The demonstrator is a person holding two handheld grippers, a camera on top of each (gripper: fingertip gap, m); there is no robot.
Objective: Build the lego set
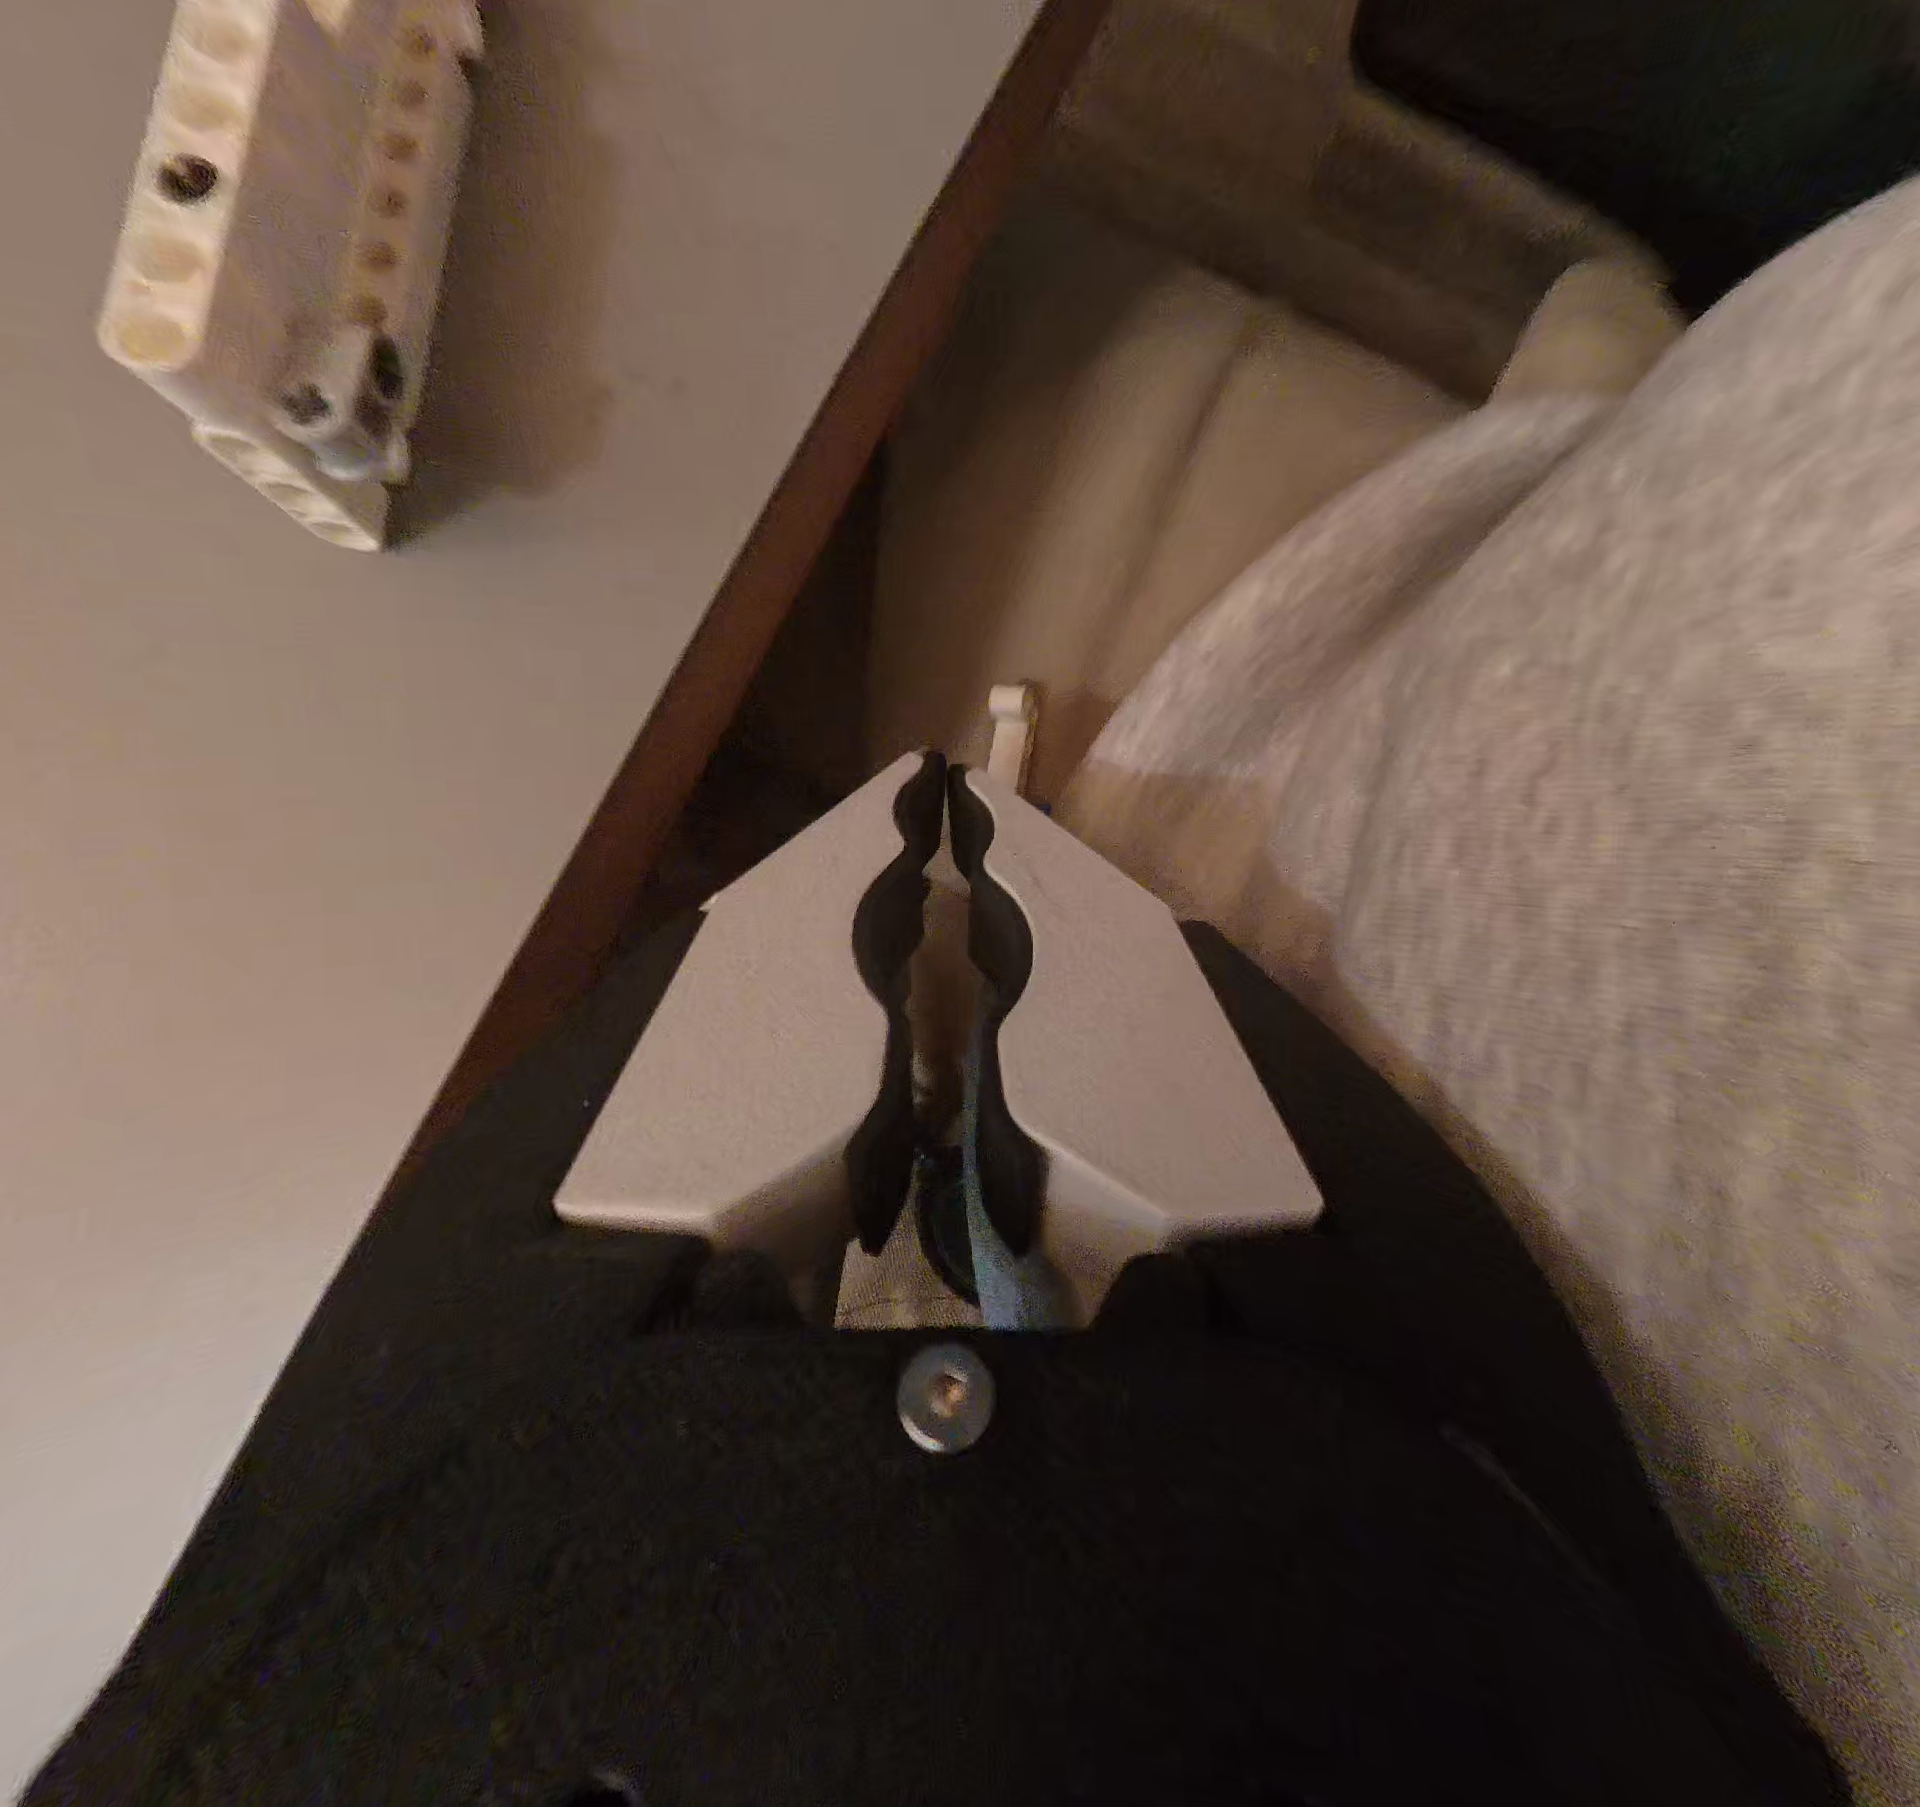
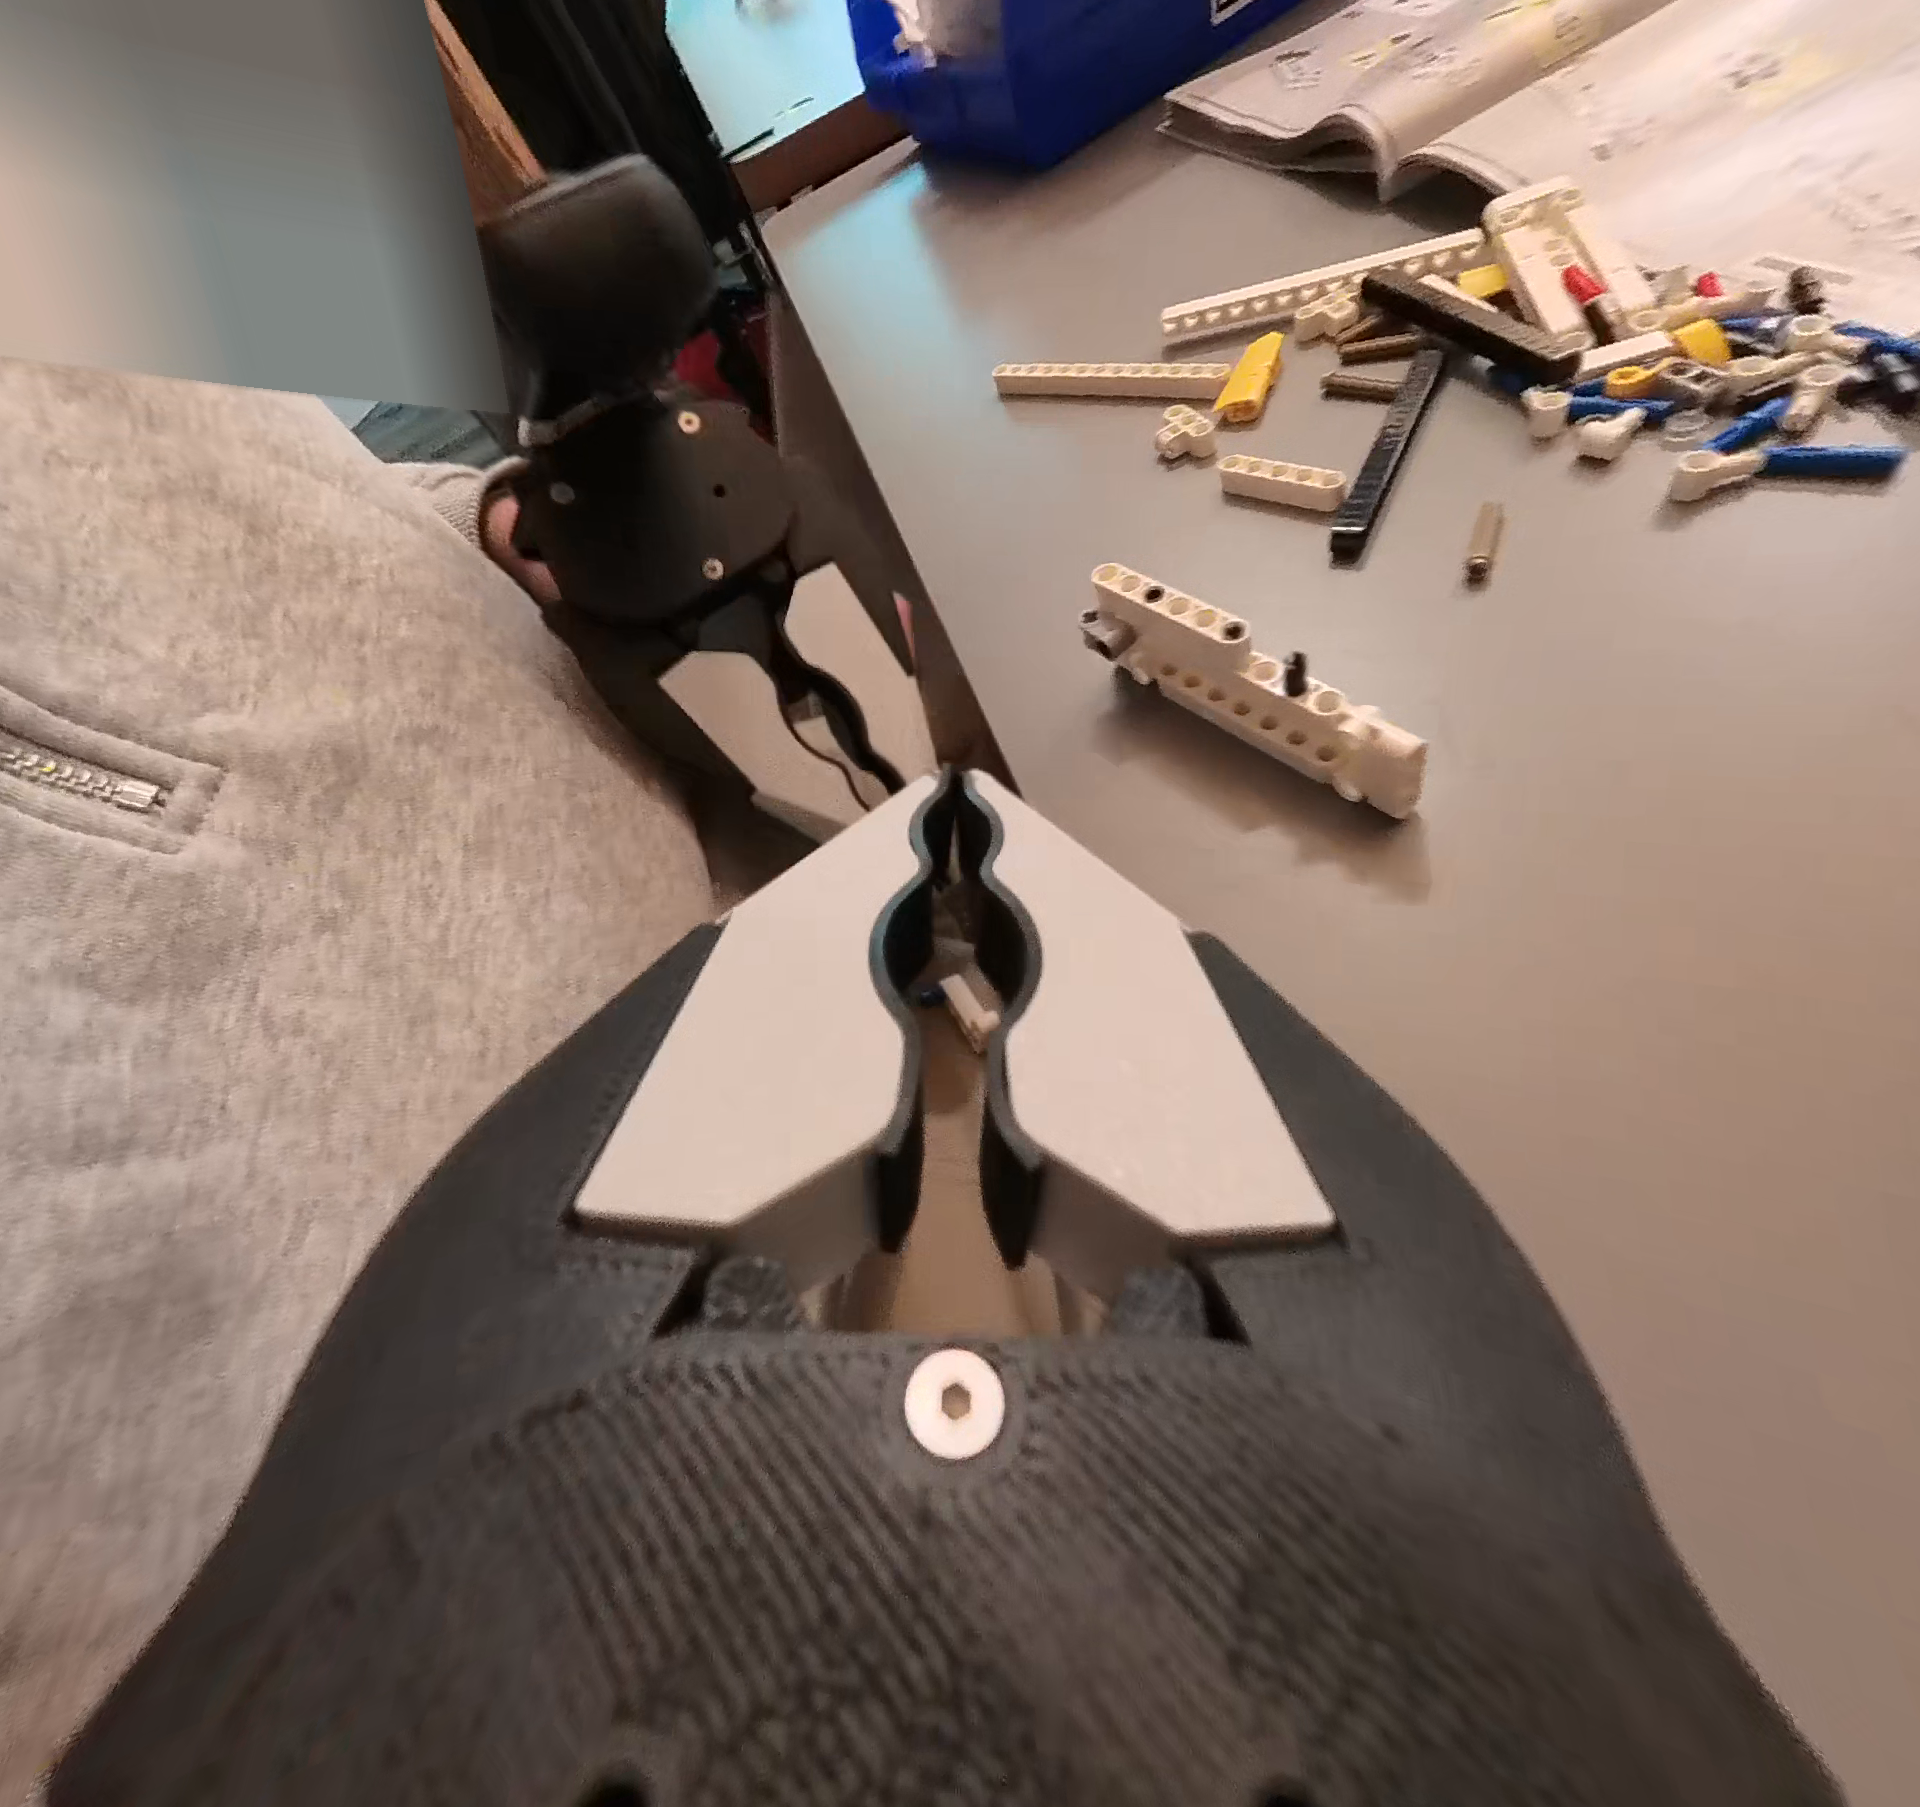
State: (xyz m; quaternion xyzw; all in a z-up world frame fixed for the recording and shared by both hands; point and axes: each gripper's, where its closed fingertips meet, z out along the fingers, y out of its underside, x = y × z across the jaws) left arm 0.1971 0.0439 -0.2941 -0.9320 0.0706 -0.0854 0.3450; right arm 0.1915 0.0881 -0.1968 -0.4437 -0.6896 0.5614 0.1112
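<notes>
Right wrist view showed both grippers off the table edge: right gripper (image 2: 951, 801) closed, perhaps pinching a small white piece (image 2: 966, 1014); left gripper (image 1: 935, 781) closed near a white connector (image 1: 1011, 723). White lego assembly (image 2: 1252, 703) waited on the table (image 2: 1558, 1030); align carefully, grip firmly.

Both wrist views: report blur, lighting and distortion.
Left wrist view: dim and warm, motion-smeared on the white beam assembly and grey sweater. Right wrist view: brighter; loose pieces fairly sharp, booklet soft; wide-angle stretching at edges; an added blur patch upper left.
</notes>
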